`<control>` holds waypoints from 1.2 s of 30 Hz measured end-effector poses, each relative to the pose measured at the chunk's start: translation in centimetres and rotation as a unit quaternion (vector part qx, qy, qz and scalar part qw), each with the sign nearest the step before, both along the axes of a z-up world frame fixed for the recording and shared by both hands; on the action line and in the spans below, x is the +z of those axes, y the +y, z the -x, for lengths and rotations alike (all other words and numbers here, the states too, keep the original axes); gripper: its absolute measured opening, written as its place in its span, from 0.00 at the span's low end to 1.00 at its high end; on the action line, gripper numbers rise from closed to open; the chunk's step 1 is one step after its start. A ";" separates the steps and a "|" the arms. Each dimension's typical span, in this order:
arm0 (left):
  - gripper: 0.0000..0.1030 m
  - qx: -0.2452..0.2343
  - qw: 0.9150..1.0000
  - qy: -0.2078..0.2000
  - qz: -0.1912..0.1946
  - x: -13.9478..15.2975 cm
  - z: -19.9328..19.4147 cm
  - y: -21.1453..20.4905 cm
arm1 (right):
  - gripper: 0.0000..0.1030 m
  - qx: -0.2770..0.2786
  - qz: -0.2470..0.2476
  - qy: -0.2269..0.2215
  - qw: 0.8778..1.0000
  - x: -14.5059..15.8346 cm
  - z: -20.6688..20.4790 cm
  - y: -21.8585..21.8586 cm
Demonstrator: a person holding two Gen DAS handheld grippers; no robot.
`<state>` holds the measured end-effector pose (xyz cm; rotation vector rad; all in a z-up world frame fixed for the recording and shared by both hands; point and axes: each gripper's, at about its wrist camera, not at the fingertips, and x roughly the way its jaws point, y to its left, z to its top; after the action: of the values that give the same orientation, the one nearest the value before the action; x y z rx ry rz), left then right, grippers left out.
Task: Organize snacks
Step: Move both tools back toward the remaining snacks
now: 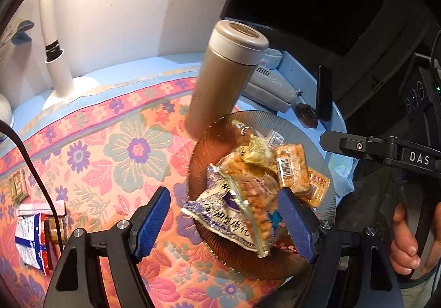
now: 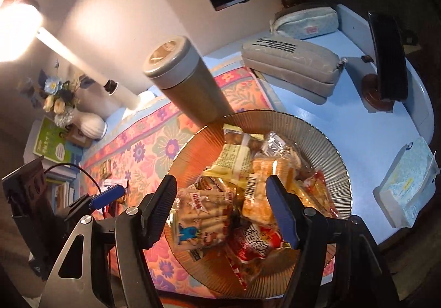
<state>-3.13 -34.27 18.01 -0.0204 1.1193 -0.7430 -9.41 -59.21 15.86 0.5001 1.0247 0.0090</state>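
A ribbed glass plate (image 1: 317, 137) (image 2: 325, 142) on the floral cloth holds a heap of snack packets. My left gripper (image 1: 224, 197) is open above the plate's near left part. A blue-and-white packet (image 1: 220, 214) lies on the heap below its blue pads, which stand apart from it. My right gripper (image 2: 220, 181) is open over the same heap, above a biscuit-stick packet (image 2: 201, 214) and an orange cracker packet (image 2: 261, 203). A red packet (image 2: 256, 247) lies nearest. More packets (image 1: 33, 239) lie on the cloth at far left.
A tall beige thermos (image 1: 220, 79) (image 2: 187, 82) stands right behind the plate. Grey pouches (image 2: 292, 65), a phone on a stand (image 2: 388, 57) and a tissue pack (image 2: 408, 184) sit on the blue tabletop to the right. A lamp (image 1: 58, 68) and a cable (image 1: 30, 164) are at left.
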 end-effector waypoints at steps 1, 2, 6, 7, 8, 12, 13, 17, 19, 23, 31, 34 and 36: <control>0.76 0.003 1.000 0.001 -0.001 0.0 -0.1 0.4 | 0.65 0.000 0.004 -0.001 1.000 0.2 -0.1 0.4; 0.76 0.007 1.000 0.002 -0.001 -0.1 -0.1 0.8 | 0.65 -0.001 0.007 -0.001 1.000 0.3 -0.1 0.7; 0.76 0.024 1.000 0.006 -0.003 -0.2 -0.2 2.9 | 0.65 0.002 0.005 -0.006 1.000 0.8 -0.4 2.1; 0.76 0.029 1.000 0.007 -0.003 -0.3 -0.3 3.5 | 0.65 0.003 0.006 -0.006 1.000 0.9 -0.5 2.5; 0.76 0.033 0.999 0.008 -0.004 -0.3 -0.3 4.0 | 0.65 0.005 0.006 -0.006 1.000 1.0 -0.6 2.8; 0.76 0.053 0.998 0.008 -0.010 -0.5 -0.4 6.4 | 0.65 0.012 0.009 -0.007 1.000 1.3 -1.0 4.3; 0.76 0.060 0.998 0.009 -0.012 -0.6 -0.4 7.2 | 0.65 0.015 0.009 -0.007 1.000 1.3 -1.1 4.7; 0.76 0.096 0.995 0.014 -0.022 -1.2 -0.7 10.8 | 0.65 0.027 0.013 -0.007 1.000 1.5 -1.8 6.3; 0.76 0.119 0.992 0.018 -0.026 -1.6 -0.9 12.9 | 0.65 0.033 0.020 -0.006 0.999 1.6 -2.2 7.2; 0.76 0.167 0.985 0.025 -0.037 -2.2 -1.3 17.4 | 0.65 0.050 0.029 -0.006 0.998 1.7 -3.0 9.1; 0.76 0.264 0.962 0.033 -0.060 -3.2 -2.1 27.1 | 0.66 0.093 0.022 0.009 0.995 0.7 -5.0 13.8; 0.76 0.282 0.957 0.041 -0.063 -4.0 -2.2 29.5 | 0.66 0.118 0.019 0.019 0.993 0.0 -5.9 16.5; 0.76 0.284 0.956 0.051 -0.061 -4.7 -2.3 30.3 | 0.66 0.133 0.023 0.025 0.990 -0.5 -6.2 18.3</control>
<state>-0.82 -3.92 13.35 -0.2684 1.1793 -0.1597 -3.22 -40.95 15.34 0.3201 1.1321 0.2114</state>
